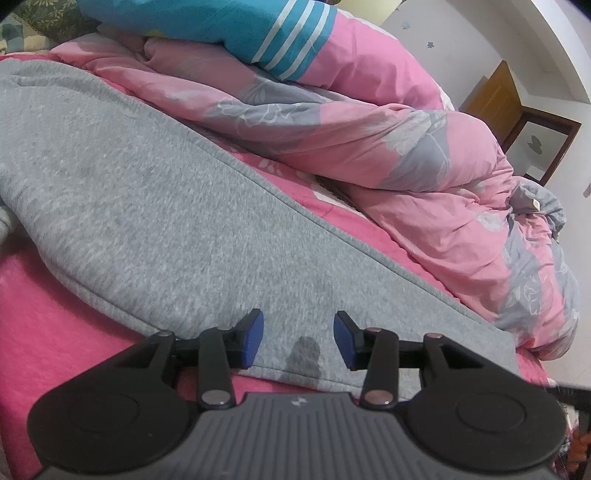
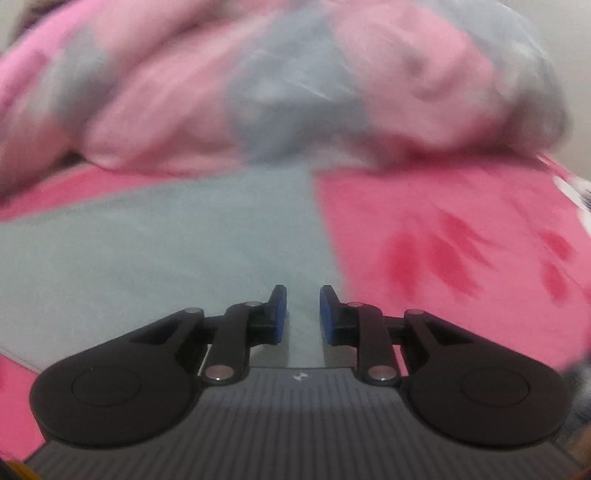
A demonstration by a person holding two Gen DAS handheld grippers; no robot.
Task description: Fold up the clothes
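A grey knit garment (image 1: 147, 206) lies spread on a pink bed sheet (image 1: 44, 302), its long hem running diagonally toward the lower right. It has a dark spot (image 1: 306, 354) near its close edge. My left gripper (image 1: 298, 339) hovers over that edge, open, with its blue pads well apart and nothing pinched between them. In the blurred right wrist view the grey garment (image 2: 147, 258) fills the left and middle, and its edge meets the pink sheet (image 2: 443, 240) on the right. My right gripper (image 2: 303, 314) sits over this edge, open by a narrow gap with no cloth between the pads.
A bunched pink and grey floral duvet (image 1: 369, 147) lies along the far side of the garment, also as the duvet (image 2: 258, 92) straight ahead of the right gripper. A blue striped pillow (image 1: 240, 26) rests on top. A wooden door (image 1: 495, 96) stands at the back right.
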